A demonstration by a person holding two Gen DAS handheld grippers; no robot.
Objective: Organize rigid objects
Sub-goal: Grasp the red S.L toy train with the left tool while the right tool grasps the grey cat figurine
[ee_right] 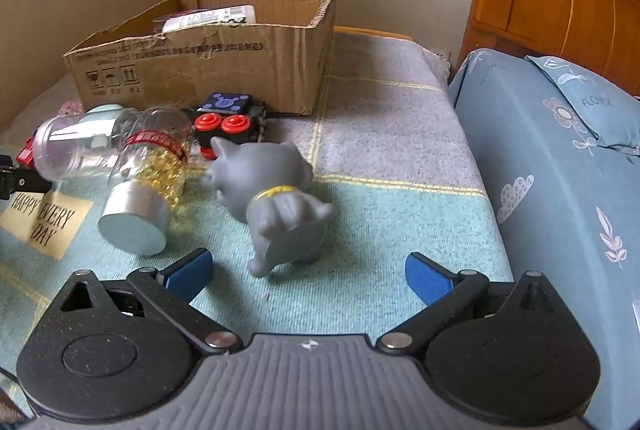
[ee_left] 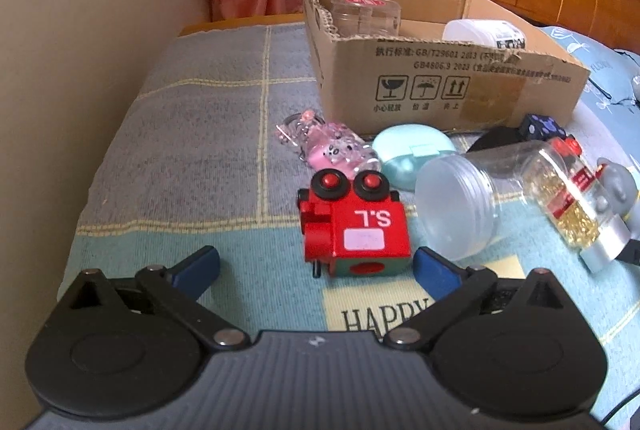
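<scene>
On the checked blanket (ee_left: 192, 133), a yellow patch reads "HAPPY EVERY DAY" (ee_right: 42, 220) in the right wrist view. The red toy train (ee_left: 354, 226) lies tipped on its side just ahead of the left gripper (ee_left: 316, 266), white "S.L" showing upside down on its flank, its black-and-red wheels pointing away toward the cardboard box (ee_left: 440, 85), and its long axis running left to right across the view. The box wall carries printed handling symbols and a line with "GB/T29601". Both left fingers are spread wide, holding nothing; the right-hand one sits just beside the train's corner. The right gripper (ee_right: 308, 272) is likewise released, its blue pads either side of the grey animal figure (ee_right: 276, 205), which stands with its rear toward the camera. A clear jar with gold contents (ee_right: 148, 165) lies beside it, silver lid toward the gripper.
</scene>
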